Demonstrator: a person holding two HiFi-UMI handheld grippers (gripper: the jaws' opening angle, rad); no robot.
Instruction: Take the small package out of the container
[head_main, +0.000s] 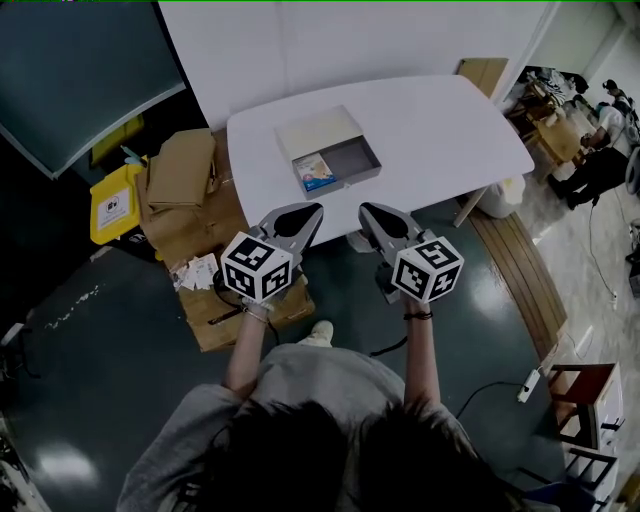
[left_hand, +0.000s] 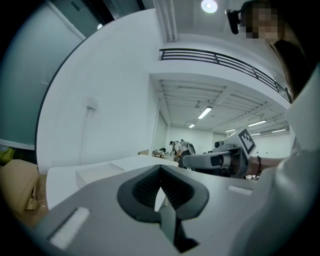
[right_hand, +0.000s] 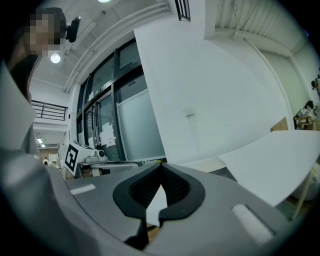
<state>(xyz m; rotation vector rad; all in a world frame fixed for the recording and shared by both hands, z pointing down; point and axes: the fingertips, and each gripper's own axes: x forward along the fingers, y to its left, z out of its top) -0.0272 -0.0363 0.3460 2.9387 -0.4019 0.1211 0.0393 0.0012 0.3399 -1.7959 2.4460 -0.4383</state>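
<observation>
Sitting inside container (head_main: 358, 158), small package (head_main: 316, 172) bears blue, seemingly illegible print.

**Overhead light, fisheye edges**

A ceiling lamp (left_hand: 209, 6) glares high above the left gripper (left_hand: 160, 169). The tabletop (head_main: 440, 130) ahead of it reads bright, the floor (head_main: 100, 380) beneath dark with soft reflections. Both gripper views bend and blacken at corners.

One container (head_main: 358, 158) — one small package (head_main: 315, 172)
</observation>
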